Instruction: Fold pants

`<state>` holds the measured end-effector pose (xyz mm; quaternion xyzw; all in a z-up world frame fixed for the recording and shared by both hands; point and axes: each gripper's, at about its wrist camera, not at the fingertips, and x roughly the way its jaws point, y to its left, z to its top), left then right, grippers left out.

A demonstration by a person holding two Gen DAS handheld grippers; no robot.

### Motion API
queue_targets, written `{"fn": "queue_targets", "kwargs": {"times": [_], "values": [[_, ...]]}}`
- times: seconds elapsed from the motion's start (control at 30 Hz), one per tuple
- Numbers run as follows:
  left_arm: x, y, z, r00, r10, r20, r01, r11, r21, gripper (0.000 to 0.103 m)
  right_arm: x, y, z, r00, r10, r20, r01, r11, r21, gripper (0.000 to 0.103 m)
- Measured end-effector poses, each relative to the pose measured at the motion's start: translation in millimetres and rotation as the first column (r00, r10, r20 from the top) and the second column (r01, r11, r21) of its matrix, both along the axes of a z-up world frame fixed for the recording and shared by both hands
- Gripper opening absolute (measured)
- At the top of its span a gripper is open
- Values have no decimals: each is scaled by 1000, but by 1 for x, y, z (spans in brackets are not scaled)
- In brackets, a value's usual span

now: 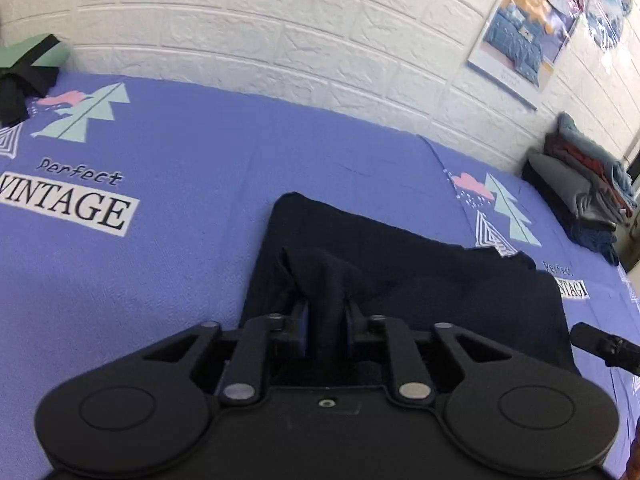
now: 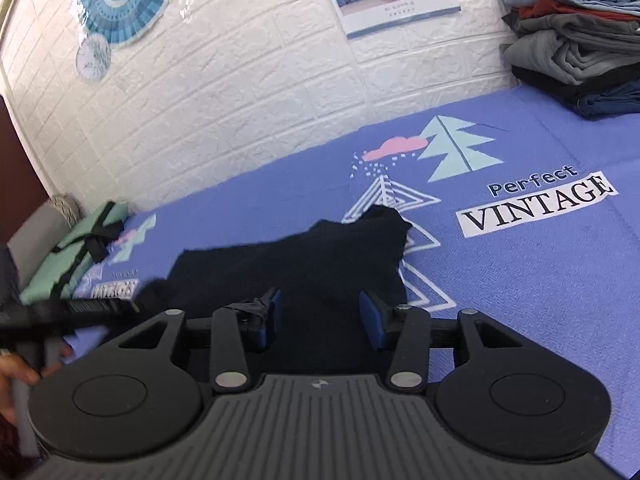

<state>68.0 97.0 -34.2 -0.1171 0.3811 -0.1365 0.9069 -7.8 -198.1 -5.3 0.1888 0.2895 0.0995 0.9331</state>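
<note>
Dark navy pants (image 1: 400,276) lie folded on the blue printed bedsheet (image 1: 180,160). My left gripper (image 1: 326,312) is shut on a pinched ridge of the pants fabric, lifted slightly near their near edge. In the right wrist view the pants (image 2: 304,256) lie just ahead. My right gripper (image 2: 320,316) is open over their near part, with nothing between its blue pads (image 2: 370,316). The left gripper also shows at the left edge of the right wrist view (image 2: 80,308), and the right gripper's tip at the right edge of the left wrist view (image 1: 600,344).
A stack of folded clothes (image 2: 576,48) sits at the far right of the bed by the white brick wall (image 2: 240,100). A green folded item with black straps (image 2: 76,252) lies at the left end. Posters hang on the wall.
</note>
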Motion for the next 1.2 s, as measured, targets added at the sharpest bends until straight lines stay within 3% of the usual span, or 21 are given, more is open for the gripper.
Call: {"fn": "queue_targets", "kwargs": {"times": [0.03, 0.07, 0.1, 0.23, 0.27, 0.33, 0.4, 0.43, 0.47, 0.5, 0.53, 0.63, 0.67, 0.73, 0.77, 0.8, 0.83, 0.87, 0.9, 1.03, 1.2], "values": [[-3, 5, 6, 1000, 16, 16, -16, 1000, -23, 25, -2, 1, 3, 1000, 7, 21, -6, 1000, -5, 69], [-6, 10, 14, 998, 38, 41, -36, 999, -41, 38, -2, 3, 6, 999, 21, 37, -20, 1000, -9, 56], [-10, 14, 23, 996, 47, 71, -43, 998, -52, 39, 0, 6, 8, 998, 43, 49, -43, 999, -9, 50], [-19, 8, 41, 990, -33, 139, 45, 995, -85, 39, 21, 21, 8, 988, 146, 43, -147, 989, 28, 50], [-16, 1, 39, 988, -60, 140, 71, 994, -78, 45, 28, 25, 5, 985, 168, 32, -169, 985, 29, 50], [-9, -12, 27, 988, -87, 130, 93, 995, -35, 48, 40, 29, -7, 991, 131, 13, -131, 991, 1, 49], [2, -19, 6, 993, -74, 91, 74, 997, 7, 72, 51, 22, -26, 999, 32, -16, -32, 998, -59, 47], [8, -18, -6, 997, -58, 53, 58, 998, 1, 70, 54, 14, -38, 1000, 7, -15, -8, 997, -83, 43], [12, -14, -16, 998, -52, 45, 54, 998, -43, 67, 53, 5, -47, 1000, 24, 6, -24, 997, -75, 21], [11, -9, -19, 997, -47, 66, 52, 996, -68, 69, 51, -2, -51, 999, 35, 24, -34, 998, -49, 12], [12, -8, -18, 997, -47, 61, 52, 996, -73, 69, 50, -7, -50, 999, 32, 17, -31, 999, -22, 11], [14, -10, -16, 997, -54, 53, 57, 996, -61, 71, 50, -2, -46, 999, 42, 11, -41, 997, -61, 11], [14, -10, -14, 997, -59, 51, 62, 997, -56, 72, 50, -1, -44, 999, 41, 8, -40, 997, -65, 12], [11, -5, -6, 998, -64, 29, 66, 996, -67, 78, 46, -1, -36, 999, 49, -4, -50, 997, -59, 23], [6, 0, -1, 998, -60, 20, 61, 994, -90, 95, 41, -1, -29, 999, 49, -1, -49, 997, -59, 35], [-1, 7, 5, 999, -50, 19, 52, 993, -108, 103, 33, -2, -21, 999, 46, 11, -45, 997, -70, 51], [-9, 13, 11, 999, -44, 24, 47, 992, -115, 103, 27, -3, -16, 999, 44, 21, -42, 996, -84, 60], [-17, 20, 17, 998, -50, 28, 53, 992, -111, 103, 19, -4, -10, 999, 44, 27, -41, 994, -98, 84], [-23, 25, 22, 998, -58, 26, 60, 993, -102, 103, 11, -6, -4, 999, 45, 28, -42, 993, -109, 97], [-43, 46, 26, 997, -71, -34, 68, 993, -98, 103, -13, -18, 3, 998, 67, -8, -67, 993, -99, 103], [-39, 68, 5, 987, -86, -136, 59, 979, -194, 103, -28, -30, -11, 989, 93, -118, -94, 996, -3, 103]]}}
